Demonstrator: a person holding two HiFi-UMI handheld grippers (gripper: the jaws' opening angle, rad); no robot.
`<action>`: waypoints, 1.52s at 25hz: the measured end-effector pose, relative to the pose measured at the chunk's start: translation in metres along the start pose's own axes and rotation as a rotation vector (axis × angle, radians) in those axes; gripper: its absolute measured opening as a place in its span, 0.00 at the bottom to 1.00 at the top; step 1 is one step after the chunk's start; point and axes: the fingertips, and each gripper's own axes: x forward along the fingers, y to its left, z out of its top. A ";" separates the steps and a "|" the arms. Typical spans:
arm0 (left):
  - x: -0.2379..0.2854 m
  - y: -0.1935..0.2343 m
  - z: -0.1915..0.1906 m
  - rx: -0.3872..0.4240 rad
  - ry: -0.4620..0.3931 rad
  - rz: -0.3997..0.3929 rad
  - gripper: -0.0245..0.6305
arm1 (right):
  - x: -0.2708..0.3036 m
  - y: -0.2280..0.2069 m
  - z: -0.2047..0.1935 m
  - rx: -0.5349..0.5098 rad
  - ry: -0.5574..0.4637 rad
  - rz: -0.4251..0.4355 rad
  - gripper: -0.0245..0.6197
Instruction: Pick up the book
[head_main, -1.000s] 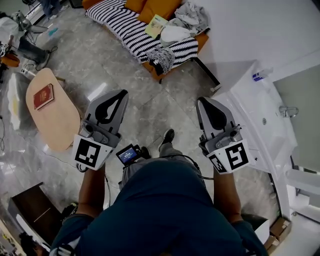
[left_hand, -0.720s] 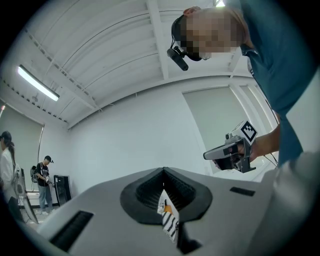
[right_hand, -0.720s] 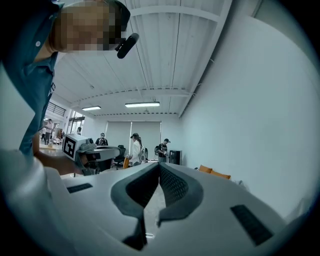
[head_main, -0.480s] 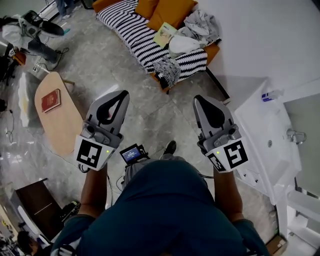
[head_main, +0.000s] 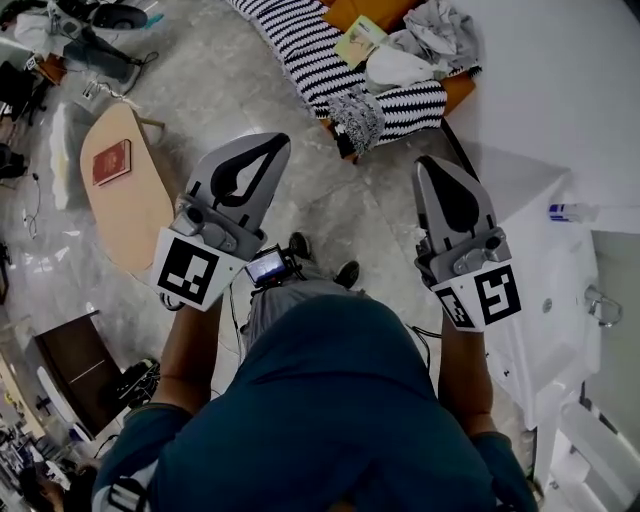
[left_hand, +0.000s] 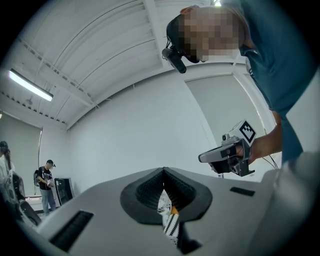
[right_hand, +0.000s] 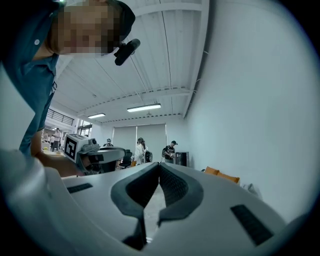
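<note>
A red book (head_main: 111, 162) lies flat on the oval wooden table (head_main: 140, 215) at the left of the head view. A yellow-green book (head_main: 360, 40) rests on the striped sofa (head_main: 310, 55) at the top. My left gripper (head_main: 275, 140) is held level above the floor, shut and empty, to the right of the table and well apart from the red book. My right gripper (head_main: 432, 160) is also shut and empty, short of the sofa's near end. In the left gripper view the left gripper (left_hand: 163, 170) has its jaws meeting; the right gripper (right_hand: 159, 164) shows the same in its own view.
A white washbasin unit (head_main: 555, 290) stands close on the right. Clothes and cushions (head_main: 440, 25) lie piled on the sofa. A dark cabinet (head_main: 75, 370) is at lower left, with gear and cables (head_main: 70, 40) at top left. Several people (right_hand: 140, 150) stand far across the room.
The person has walked on with both grippers: the sofa has slid toward the picture's top right and the table has shifted right and up. Both grippers stay shut and empty.
</note>
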 end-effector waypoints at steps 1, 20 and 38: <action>0.005 0.007 -0.003 -0.006 0.000 -0.002 0.04 | 0.007 -0.004 -0.003 0.002 0.007 -0.002 0.06; 0.061 0.178 -0.042 -0.064 -0.107 -0.130 0.04 | 0.167 -0.032 0.005 -0.087 0.051 -0.165 0.06; 0.132 0.221 -0.058 -0.063 -0.066 -0.093 0.04 | 0.230 -0.102 -0.005 -0.061 0.040 -0.099 0.06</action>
